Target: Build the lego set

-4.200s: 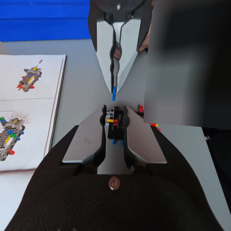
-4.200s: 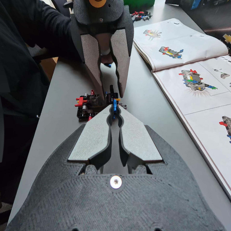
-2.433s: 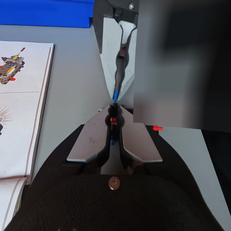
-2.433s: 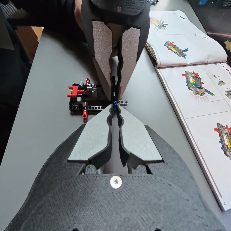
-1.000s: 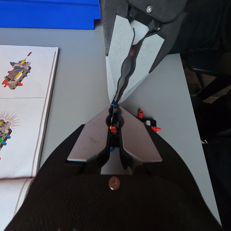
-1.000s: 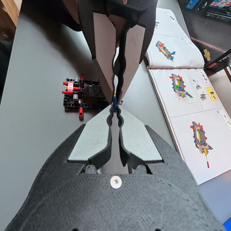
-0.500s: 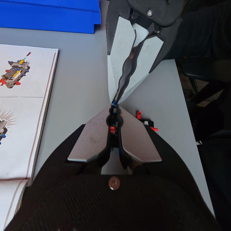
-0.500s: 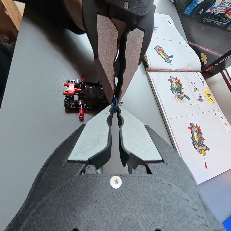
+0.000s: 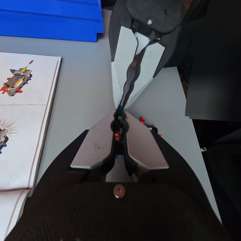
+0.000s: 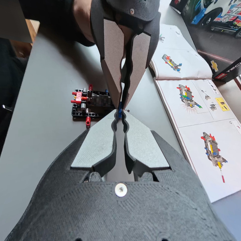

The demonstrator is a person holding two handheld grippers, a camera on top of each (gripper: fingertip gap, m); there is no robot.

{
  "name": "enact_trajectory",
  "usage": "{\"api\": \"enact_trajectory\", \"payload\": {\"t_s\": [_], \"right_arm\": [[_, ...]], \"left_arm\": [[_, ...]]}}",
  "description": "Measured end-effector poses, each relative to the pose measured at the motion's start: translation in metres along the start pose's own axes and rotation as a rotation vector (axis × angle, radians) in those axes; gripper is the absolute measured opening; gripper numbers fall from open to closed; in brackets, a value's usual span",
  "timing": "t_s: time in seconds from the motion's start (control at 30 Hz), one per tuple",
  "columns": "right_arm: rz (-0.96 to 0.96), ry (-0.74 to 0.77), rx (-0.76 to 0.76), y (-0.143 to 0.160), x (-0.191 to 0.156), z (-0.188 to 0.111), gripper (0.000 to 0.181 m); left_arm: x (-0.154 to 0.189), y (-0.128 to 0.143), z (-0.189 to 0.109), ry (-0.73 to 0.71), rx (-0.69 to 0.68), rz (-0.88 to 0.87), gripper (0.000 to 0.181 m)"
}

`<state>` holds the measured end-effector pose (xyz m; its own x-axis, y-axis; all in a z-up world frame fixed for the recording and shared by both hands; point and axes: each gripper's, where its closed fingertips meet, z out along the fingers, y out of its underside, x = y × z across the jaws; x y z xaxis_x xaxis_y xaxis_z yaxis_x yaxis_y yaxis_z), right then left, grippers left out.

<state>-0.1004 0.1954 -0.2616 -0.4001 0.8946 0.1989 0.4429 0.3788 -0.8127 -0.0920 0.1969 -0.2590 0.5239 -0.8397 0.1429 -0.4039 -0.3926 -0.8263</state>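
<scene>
The right gripper (image 10: 119,113), jaws pinched on a blue pin (image 10: 120,111), meets the left gripper (image 9: 119,116) tip to tip. Its jaws clamp a small black piece (image 9: 120,133), likely steadying it for insertion. The chassis assembly (image 10: 91,103) rests on the tabletop (image 10: 45,78).

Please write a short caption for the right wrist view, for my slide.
Right gripper pinching a blue pin, tip to tip with the left gripper, above the lego assembly.
</scene>
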Motion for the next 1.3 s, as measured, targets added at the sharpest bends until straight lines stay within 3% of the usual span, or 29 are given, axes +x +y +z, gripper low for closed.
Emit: {"api": "enact_trajectory", "payload": {"t_s": [0.17,0.47,1.3], "right_arm": [[0.097,-0.095,0.145,-0.012,0.000,-0.011,0.005],[0.240,-0.228,0.318,-0.031,0.001,-0.028,0.003],[0.231,-0.153,0.290,-0.029,0.007,-0.019,0.001]], "left_arm": [[0.006,-0.013,-0.008,0.080,0.096,-0.030,0.002],[0.010,-0.030,-0.019,0.057,0.221,0.072,0.003],[0.003,-0.030,-0.018,0.046,0.248,0.006,0.002]]}}
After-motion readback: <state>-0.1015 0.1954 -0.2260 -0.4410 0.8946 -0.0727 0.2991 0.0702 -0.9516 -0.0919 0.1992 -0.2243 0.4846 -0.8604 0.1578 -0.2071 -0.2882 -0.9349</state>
